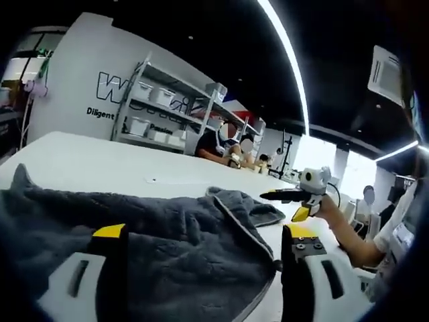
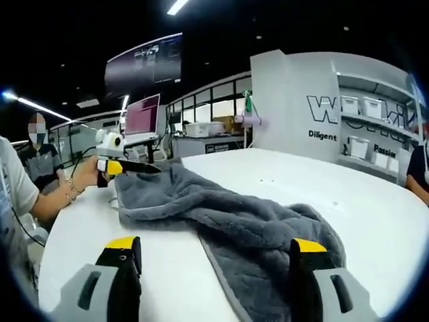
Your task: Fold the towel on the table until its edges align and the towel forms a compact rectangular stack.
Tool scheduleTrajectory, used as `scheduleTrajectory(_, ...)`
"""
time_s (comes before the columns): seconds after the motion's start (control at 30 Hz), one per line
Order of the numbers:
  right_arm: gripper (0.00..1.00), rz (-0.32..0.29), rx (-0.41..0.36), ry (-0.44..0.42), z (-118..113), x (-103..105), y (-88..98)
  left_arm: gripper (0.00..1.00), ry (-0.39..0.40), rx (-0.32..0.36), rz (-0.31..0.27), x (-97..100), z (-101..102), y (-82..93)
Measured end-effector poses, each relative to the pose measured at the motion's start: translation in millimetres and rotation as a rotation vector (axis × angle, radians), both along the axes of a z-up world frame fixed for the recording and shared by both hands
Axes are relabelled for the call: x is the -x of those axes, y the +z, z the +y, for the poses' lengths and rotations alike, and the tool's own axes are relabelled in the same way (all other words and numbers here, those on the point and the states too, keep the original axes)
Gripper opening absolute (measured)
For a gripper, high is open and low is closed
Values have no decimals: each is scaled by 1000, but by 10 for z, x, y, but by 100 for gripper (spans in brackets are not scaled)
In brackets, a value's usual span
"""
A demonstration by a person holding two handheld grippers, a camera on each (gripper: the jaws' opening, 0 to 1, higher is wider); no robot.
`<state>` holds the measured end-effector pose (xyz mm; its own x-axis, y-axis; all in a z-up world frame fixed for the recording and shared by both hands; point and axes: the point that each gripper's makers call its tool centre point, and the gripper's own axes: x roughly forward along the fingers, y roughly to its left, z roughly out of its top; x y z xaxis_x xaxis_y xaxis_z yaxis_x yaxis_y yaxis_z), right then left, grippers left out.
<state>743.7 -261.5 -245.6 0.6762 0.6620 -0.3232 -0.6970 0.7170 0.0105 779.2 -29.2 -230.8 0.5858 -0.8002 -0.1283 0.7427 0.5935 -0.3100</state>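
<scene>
A grey towel (image 1: 154,208) lies rumpled on the white table (image 1: 100,168). My left gripper (image 1: 201,235) is open, its yellow-tipped jaws spread over the towel's near part with nothing clamped between them. In the left gripper view my right gripper (image 1: 295,198) hovers beyond the towel's far corner, held by a hand, jaws apart. In the right gripper view the towel (image 2: 228,215) stretches from the near right to the far left. My right gripper (image 2: 214,245) stands open above the towel's edge and the bare table (image 2: 167,268). My left gripper (image 2: 127,166) sits at the towel's far corner.
A shelf with white bins (image 1: 161,114) and a white wall with dark lettering (image 2: 315,107) stand behind the table. People sit at the far side (image 1: 228,144). A monitor (image 2: 142,115) and desks lie beyond the table's edge. A person's forearm (image 2: 53,194) reaches in from the left.
</scene>
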Motion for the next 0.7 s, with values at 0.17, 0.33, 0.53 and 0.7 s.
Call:
scheduleTrajectory(0.17,93,-12,-9,-16,-22,-28,24,99,14,39,4,-23,75,70)
scheduleTrajectory(0.33,96,-37,-46,-82,-209,-112,106,99,20,46,-1,-35,91,90)
scheduleTrajectory(0.53,93,-78,-77,-144,-385,-185,244,99,16,57,-20,-16,103,169)
scheduleTrajectory(0.7,95,-81,-111,-248,-581,-351,326,99,-4,92,-18,15,84,230)
